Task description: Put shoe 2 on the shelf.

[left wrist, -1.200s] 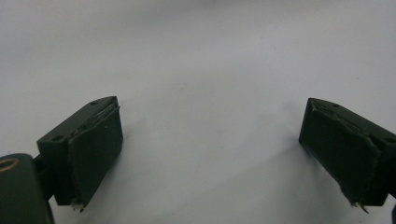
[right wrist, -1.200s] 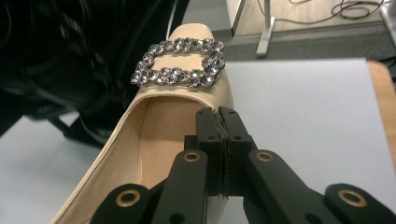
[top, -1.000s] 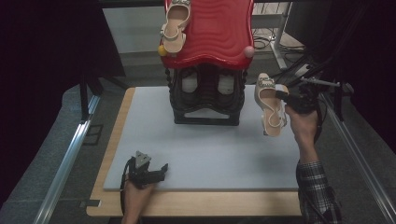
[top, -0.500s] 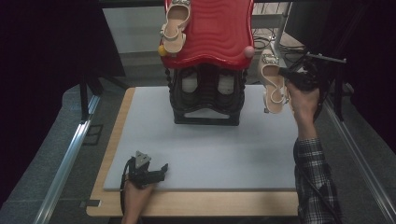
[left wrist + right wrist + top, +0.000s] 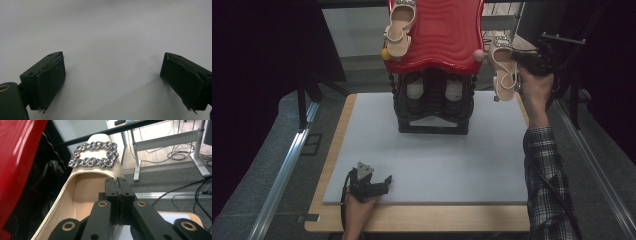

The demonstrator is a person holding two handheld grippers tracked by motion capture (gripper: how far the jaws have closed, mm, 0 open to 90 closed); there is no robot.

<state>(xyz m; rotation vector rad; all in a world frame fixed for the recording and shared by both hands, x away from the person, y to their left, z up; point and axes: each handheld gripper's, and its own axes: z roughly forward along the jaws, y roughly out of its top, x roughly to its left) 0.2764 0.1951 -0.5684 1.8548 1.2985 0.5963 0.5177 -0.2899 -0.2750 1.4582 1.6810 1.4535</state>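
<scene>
Right gripper [image 5: 518, 59] is raised beside the right edge of the red rack top [image 5: 439, 30], its jaws pinched tight on the side rim of a beige shoe [image 5: 502, 67]. In the right gripper view the two black jaws meet on the shoe's edge, just behind a rhinestone buckle [image 5: 93, 154] on the toe, and the red rack top fills the left of that view. From above, the beige shoe hangs toe up and heel down, off the table, just right of the rack and near a pink knob [image 5: 479, 55] at the rack top's corner. The person's hand [image 5: 536, 87] and a plaid sleeve [image 5: 546, 185] reach up along the right edge of the table.

A second beige shoe [image 5: 399, 27] lies on the left part of the red rack top, toe away from the person, with a yellow knob [image 5: 385, 53] just below its heel. Beneath the red top stands a black rack frame [image 5: 433, 102] at the far middle of the grey mat [image 5: 432, 160], which covers a wooden table [image 5: 422, 222].

Left gripper [image 5: 379, 184] rests low on the near left part of the mat. Its jaws stand wide apart with nothing between them; the left gripper view shows both pads [image 5: 51, 82] over bare grey mat
</scene>
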